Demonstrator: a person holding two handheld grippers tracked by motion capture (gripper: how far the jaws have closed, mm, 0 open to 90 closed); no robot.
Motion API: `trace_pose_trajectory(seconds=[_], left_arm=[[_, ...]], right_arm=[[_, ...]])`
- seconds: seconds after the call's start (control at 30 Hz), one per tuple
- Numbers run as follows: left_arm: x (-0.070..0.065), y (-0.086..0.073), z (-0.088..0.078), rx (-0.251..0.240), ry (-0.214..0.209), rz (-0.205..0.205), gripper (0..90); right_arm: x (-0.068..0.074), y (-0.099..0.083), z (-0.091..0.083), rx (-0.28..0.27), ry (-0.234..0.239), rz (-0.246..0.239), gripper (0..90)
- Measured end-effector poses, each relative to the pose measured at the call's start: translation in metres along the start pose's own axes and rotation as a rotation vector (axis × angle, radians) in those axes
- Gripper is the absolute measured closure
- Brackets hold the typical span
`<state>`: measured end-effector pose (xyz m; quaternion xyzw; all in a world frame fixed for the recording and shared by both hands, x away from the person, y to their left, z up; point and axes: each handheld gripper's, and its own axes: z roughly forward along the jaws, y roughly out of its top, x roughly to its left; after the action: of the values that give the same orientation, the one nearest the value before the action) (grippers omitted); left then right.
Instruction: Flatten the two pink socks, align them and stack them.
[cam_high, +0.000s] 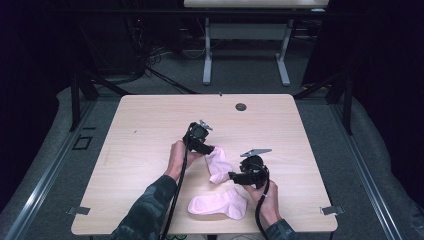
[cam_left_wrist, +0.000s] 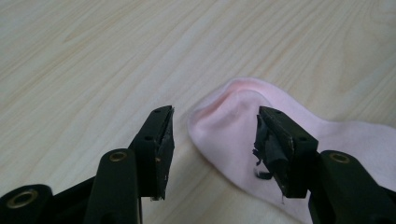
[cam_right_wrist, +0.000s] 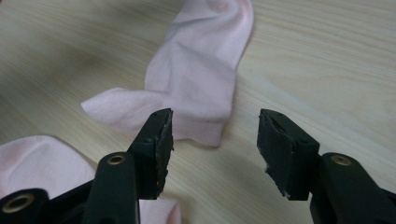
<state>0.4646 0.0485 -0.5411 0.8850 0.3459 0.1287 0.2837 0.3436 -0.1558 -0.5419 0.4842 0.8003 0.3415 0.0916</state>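
Socks are being sorted out on the pale wooden tabletop (cam_high: 150, 120). Two pink socks can be seen near the lower middle of the high view. The upper sock (cam_high: 218, 164) is laid between the two grippers, and the lower sock (cam_high: 218, 204) is left flat just below it, near the bottom edge of the tabletop. The left gripper (cam_high: 210, 148) is held at one rounded end of the upper sock, and in the left gripper view that soft end (cam_left_wrist: 233, 126) is seen between its black fingers (cam_left_wrist: 159, 149), which are parted and not pressed on the cloth. The right gripper (cam_high: 231, 176) is pointed at the other end, likely so the sock can be picked up by both ends. In the right gripper view the fingers (cam_right_wrist: 156, 149) are parted too, with nothing pinched, and the sock's open end (cam_right_wrist: 196, 84) is seen just ahead of them. Both socks look soft, thin and a bit wrinkled. The tabletop is smooth, with fine wood lines. The fingers are hard, square blocks with worn dark pads.
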Motion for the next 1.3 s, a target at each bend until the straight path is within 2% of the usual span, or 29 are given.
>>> trace_pose_trajectory(seconds=[0.07,0.13,0.27,0.37,0.4,0.47,0.53,0.57,0.6,0.63,0.7,0.73,0.77,0.83,0.87,0.9,0.93,1.0,1.03,1.07,1.1,1.17,1.2,1.23,1.27,1.3], left_arm=[[0.000,0.000,0.004,0.017,-0.007,0.007,50.4],[-0.001,-0.001,0.013,0.051,0.003,0.013,52.6],[-0.002,-0.001,0.016,0.068,-0.002,0.018,58.9],[-0.006,-0.001,0.019,0.089,0.004,0.040,62.2],[-0.006,0.000,0.019,0.087,0.003,0.042,64.9],[-0.009,0.001,0.020,0.092,0.009,0.053,67.0],[-0.011,0.001,0.020,0.095,0.011,0.067,72.9],[-0.012,0.001,0.020,0.096,0.010,0.067,72.9],[-0.012,0.001,0.020,0.095,0.003,0.070,78.1],[-0.013,0.001,0.020,0.098,0.007,0.075,78.1],[-0.014,0.001,0.021,0.097,0.026,0.091,84.0],[-0.014,0.000,0.021,0.092,0.033,0.103,87.2],[-0.014,-0.002,0.020,0.075,0.033,0.091,87.6],[-0.014,-0.003,0.020,0.065,0.032,0.087,88.2],[-0.012,-0.006,0.019,0.053,0.019,0.063,88.8],[-0.012,-0.006,0.019,0.053,0.019,0.063,89.0],[-0.010,-0.008,0.017,0.045,0.007,0.044,89.0],[-0.011,-0.014,0.006,0.020,0.005,0.004,89.0],[-0.011,-0.014,0.006,0.020,0.005,0.004,89.0],[-0.012,-0.016,-0.001,0.008,-0.002,-0.017,89.0],[-0.013,-0.018,-0.007,-0.004,-0.001,-0.036,89.0],[-0.018,-0.023,-0.020,-0.026,0.007,-0.069,89.1],[-0.021,-0.026,-0.025,-0.035,0.008,-0.084,89.1],[-0.024,-0.029,-0.031,-0.045,0.004,-0.098,89.0],[-0.027,-0.033,-0.035,-0.046,0.010,-0.101,89.0],[-0.030,-0.037,-0.039,-0.048,0.017,-0.108,89.0]], right_arm=[[0.002,0.001,0.004,0.001,0.010,-0.003,45.4],[0.007,0.004,0.014,0.024,-0.005,-0.026,47.3],[0.008,0.007,0.026,0.049,-0.035,-0.052,52.5],[0.011,0.006,0.031,0.052,-0.040,-0.054,54.9],[0.013,0.003,0.035,0.066,-0.059,-0.076,57.8],[0.015,0.002,0.036,0.062,-0.059,-0.078,59.5],[0.017,0.000,0.036,0.060,-0.066,-0.089,62.7],[0.017,0.000,0.036,0.056,-0.068,-0.093,65.0],[0.018,-0.001,0.037,0.048,-0.059,-0.088,71.4],[0.018,-0.001,0.037,0.048,-0.059,-0.088,71.4],[0.018,0.000,0.035,0.076,-0.058,-0.112,77.8],[0.018,-0.002,0.036,0.050,-0.044,-0.097,80.9],[0.016,-0.001,0.035,0.068,-0.033,-0.105,81.6],[0.016,-0.001,0.036,0.052,-0.021,-0.090,82.2],[0.014,-0.001,0.034,0.066,-0.018,-0.096,82.8],[0.013,-0.001,0.032,0.064,-0.021,-0.094,83.0],[0.013,-0.001,0.032,0.064,-0.021,-0.094,83.0],[0.010,0.001,0.022,0.041,-0.026,-0.107,83.2],[0.010,0.001,0.022,0.041,-0.026,-0.107,83.2],[0.007,0.004,0.014,0.027,-0.021,-0.117,83.2],[0.007,0.004,0.014,0.027,-0.021,-0.117,83.2],[0.004,0.009,0.007,0.036,0.002,-0.155,83.2],[0.003,0.014,0.002,0.043,0.004,-0.204,83.2],[0.003,0.016,0.001,0.048,0.000,-0.232,83.2],[0.003,0.016,0.001,0.048,0.000,-0.232,83.2],[0.002,0.019,-0.001,0.065,-0.005,-0.254,83.2]])
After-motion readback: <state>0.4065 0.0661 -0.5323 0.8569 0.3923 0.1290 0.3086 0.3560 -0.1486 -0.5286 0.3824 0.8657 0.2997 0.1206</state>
